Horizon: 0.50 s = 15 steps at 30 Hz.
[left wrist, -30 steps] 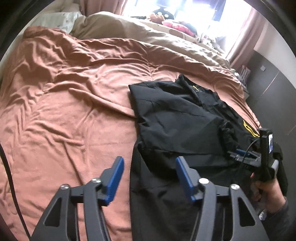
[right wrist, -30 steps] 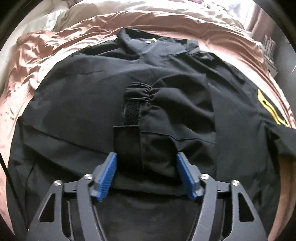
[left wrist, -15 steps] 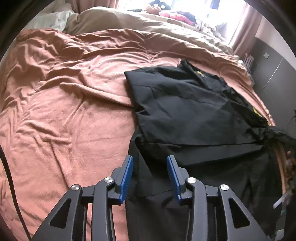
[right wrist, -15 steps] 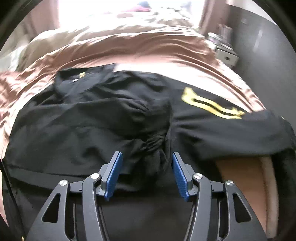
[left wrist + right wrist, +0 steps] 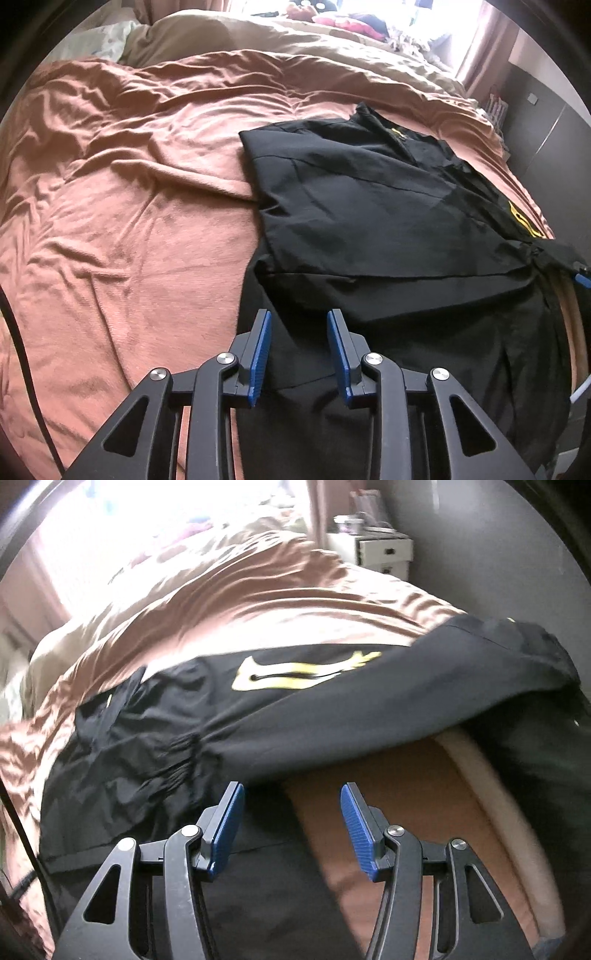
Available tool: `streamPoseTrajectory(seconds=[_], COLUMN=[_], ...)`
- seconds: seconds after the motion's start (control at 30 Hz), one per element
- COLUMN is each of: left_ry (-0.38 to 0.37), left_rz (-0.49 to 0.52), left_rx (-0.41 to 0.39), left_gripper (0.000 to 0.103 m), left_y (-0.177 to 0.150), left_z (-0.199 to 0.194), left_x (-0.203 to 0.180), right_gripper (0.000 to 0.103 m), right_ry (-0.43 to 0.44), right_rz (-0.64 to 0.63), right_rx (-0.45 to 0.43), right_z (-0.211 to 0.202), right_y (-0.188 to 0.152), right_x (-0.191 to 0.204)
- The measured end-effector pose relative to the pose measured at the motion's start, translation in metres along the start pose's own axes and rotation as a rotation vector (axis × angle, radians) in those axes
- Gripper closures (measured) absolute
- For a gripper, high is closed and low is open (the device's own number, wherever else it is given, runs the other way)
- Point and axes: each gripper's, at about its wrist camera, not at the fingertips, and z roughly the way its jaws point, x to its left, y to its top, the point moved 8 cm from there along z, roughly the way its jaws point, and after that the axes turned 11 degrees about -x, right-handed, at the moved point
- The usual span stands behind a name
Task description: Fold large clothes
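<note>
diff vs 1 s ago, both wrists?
The right gripper let go of the sleeve cuff and swung right toward the bed edge, jaws now empty. The left gripper dropped onto the jacket hem, its jaws closing over the cloth. The jacket's body and the blanket stayed put.

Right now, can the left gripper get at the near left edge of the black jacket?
Probably yes. The left gripper hangs right over the black jacket at its near left edge on the brown bedspread, jaws closing with black cloth showing between them, pads not yet pressing. Nothing lies in the way.
</note>
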Motion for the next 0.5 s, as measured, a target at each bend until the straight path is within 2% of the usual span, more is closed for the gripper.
streamPoseTrajectory(seconds=[0.27,0.5], left_ry=[-0.016,-0.01], left_rz=[0.011,0.027], left_rx=[-0.022,-0.03], left_gripper=[0.07,0.07], left_y=[0.002,-0.004], left_z=[-0.015,-0.034], left_x=[-0.021,-0.027], right_gripper=[0.05,0.051], right_ry=[0.024,0.07], right_rz=[0.168,0.321], right_rx=[-0.045,-0.044], right_z=[-0.016,0.006], right_y=[0.018,0.021], right_x=[-0.056,-0.083])
